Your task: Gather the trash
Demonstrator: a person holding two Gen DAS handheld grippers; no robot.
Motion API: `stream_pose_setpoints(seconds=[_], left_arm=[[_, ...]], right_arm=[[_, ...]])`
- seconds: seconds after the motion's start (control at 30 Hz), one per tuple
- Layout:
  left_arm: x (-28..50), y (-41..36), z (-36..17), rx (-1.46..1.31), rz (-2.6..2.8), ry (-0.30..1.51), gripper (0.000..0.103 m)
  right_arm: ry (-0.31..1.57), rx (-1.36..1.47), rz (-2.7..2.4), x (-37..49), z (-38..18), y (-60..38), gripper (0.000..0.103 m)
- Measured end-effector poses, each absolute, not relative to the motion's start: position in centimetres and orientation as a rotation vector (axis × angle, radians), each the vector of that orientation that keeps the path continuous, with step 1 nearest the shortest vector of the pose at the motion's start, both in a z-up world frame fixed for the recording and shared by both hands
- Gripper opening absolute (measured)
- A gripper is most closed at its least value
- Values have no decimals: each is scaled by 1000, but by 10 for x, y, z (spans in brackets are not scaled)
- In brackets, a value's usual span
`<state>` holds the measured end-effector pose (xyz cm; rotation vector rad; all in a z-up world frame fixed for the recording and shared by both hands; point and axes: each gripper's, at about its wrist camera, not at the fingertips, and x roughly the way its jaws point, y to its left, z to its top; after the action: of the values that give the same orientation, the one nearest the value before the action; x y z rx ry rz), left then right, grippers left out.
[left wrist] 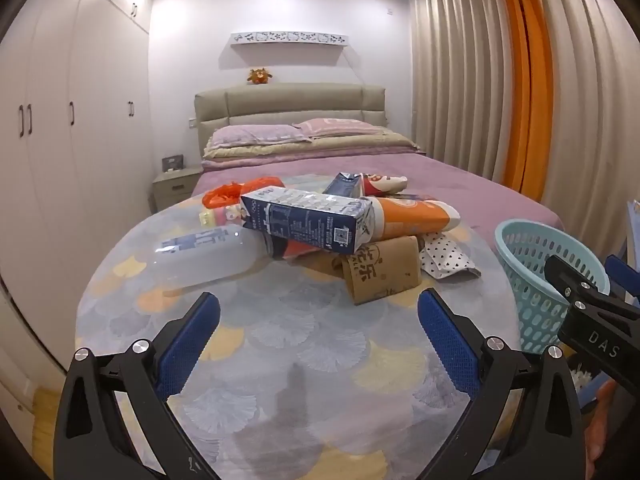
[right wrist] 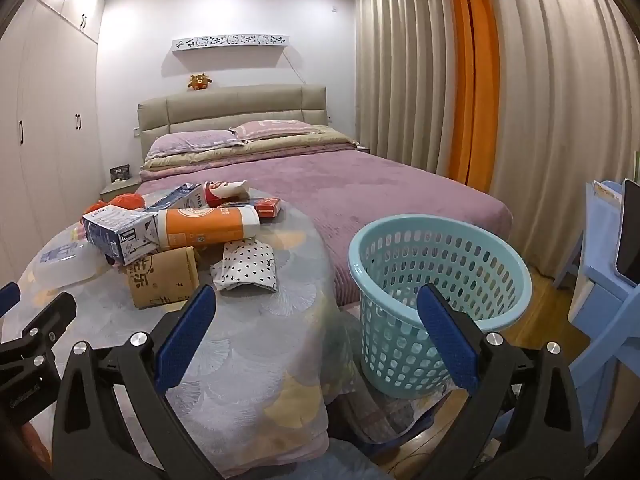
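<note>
A heap of trash lies on the round table (left wrist: 304, 344): a blue milk carton (left wrist: 308, 218), a clear plastic bottle (left wrist: 204, 256), an orange-and-white tube (left wrist: 416, 216), a brown paper packet (left wrist: 380, 274), a spotted white wrapper (left wrist: 446, 256) and an orange plastic bag (left wrist: 236, 192). My left gripper (left wrist: 318, 312) hovers open over the table's near half, short of the pile, nothing between its fingers. My right gripper (right wrist: 316, 308) is open too, above the table's right edge, with the teal perforated basket (right wrist: 436, 280) just ahead on the right. The carton (right wrist: 120, 234) and packet (right wrist: 164, 276) show left of it.
A bed with a purple cover (right wrist: 360, 184) stands behind the table. White wardrobes (left wrist: 80, 120) line the left wall and curtains (right wrist: 420, 80) the right. A light blue chair or desk (right wrist: 600, 280) stands at the far right on the wooden floor.
</note>
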<state>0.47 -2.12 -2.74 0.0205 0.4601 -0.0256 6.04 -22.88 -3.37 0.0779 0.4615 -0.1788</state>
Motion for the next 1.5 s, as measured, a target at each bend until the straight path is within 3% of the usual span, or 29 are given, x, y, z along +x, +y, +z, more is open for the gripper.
stream_pose_setpoints(seconds=[1.5], left_arm=[[-4,-7,-12,-48,-64,420,95]], right_arm=[[448,61,-202,62,-27,-222,95]])
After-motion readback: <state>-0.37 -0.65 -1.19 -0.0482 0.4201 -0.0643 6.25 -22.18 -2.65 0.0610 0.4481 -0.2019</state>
